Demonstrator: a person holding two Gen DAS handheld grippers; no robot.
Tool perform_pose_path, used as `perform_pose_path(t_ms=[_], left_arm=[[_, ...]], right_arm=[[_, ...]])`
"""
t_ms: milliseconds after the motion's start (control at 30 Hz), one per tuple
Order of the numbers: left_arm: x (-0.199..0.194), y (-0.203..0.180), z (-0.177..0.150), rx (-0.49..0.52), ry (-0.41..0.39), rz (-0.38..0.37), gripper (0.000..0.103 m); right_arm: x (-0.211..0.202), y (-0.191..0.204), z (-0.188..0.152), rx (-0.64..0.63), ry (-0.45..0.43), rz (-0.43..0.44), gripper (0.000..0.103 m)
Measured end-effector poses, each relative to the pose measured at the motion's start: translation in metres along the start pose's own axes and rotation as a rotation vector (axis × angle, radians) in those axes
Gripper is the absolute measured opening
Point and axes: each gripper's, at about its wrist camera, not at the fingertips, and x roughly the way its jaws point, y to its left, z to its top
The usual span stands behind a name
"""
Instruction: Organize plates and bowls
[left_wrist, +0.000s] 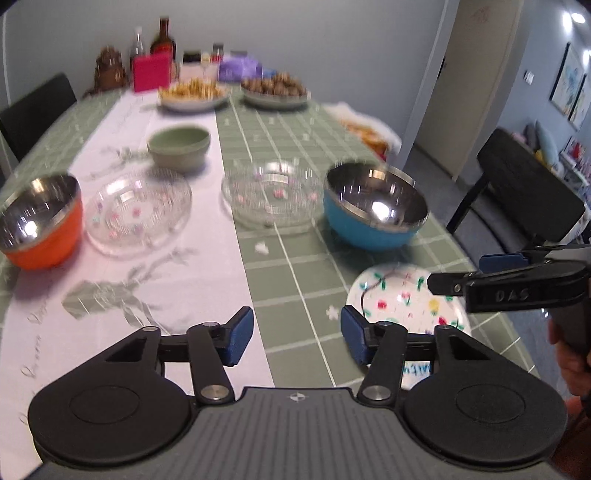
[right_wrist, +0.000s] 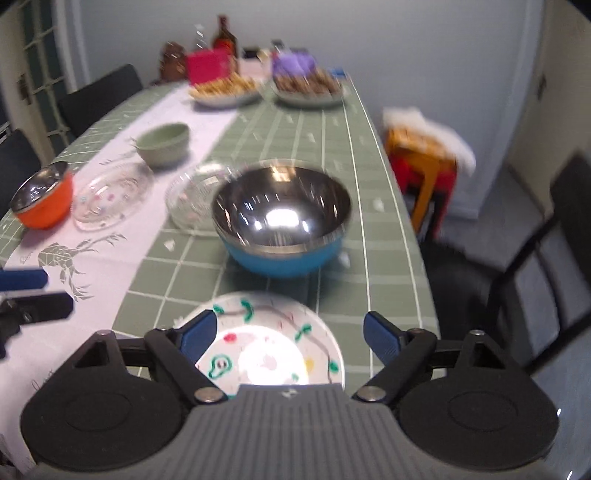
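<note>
A white flowered plate (right_wrist: 266, 347) lies near the table's right front edge, and my right gripper (right_wrist: 290, 338) hovers over it, open, pads clear of it. Just behind stands a blue steel-lined bowl (right_wrist: 280, 221). To its left are a clear glass plate (left_wrist: 273, 195), a second glass plate (left_wrist: 138, 212) and an orange steel-lined bowl (left_wrist: 37, 225), with a green bowl (left_wrist: 179, 146) farther back. My left gripper (left_wrist: 297, 336) is open over bare cloth, left of the flowered plate (left_wrist: 402, 299). The right gripper (left_wrist: 469, 271) shows at the right edge of the left wrist view.
Two dishes of food (left_wrist: 194, 92) (left_wrist: 275, 88), bottles and a pink box (left_wrist: 151, 72) crowd the table's far end. Dark chairs stand at the left (left_wrist: 37, 107) and right (right_wrist: 546, 266). An orange and red stool (right_wrist: 421, 166) sits beyond the right table edge.
</note>
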Motion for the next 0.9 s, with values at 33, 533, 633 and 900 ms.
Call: perform_pose_path(t_ms=[33, 533, 633, 900], left_arm=[[0.008, -0.001, -0.002, -0.011, 0.038, -0.007, 0.062], [0.059, -0.003, 0.002, -0.178, 0.243, -0.09, 0.052], [0.062, -0.005, 0.004, -0.185, 0.221, -0.085, 0.046], [0.072, -0.013, 0.006, -0.201, 0.208, -0.122, 0.034]], right_arm=[[0.005, -0.005, -0.001, 0.035, 0.026, 0.012, 0.078], [0.038, -0.047, -0.007, 0.37, 0.204, 0.037, 0.046], [0.039, -0.054, -0.009, 0.411, 0.214, 0.044, 0.043], [0.038, -0.058, -0.011, 0.44, 0.206, 0.016, 0.026]])
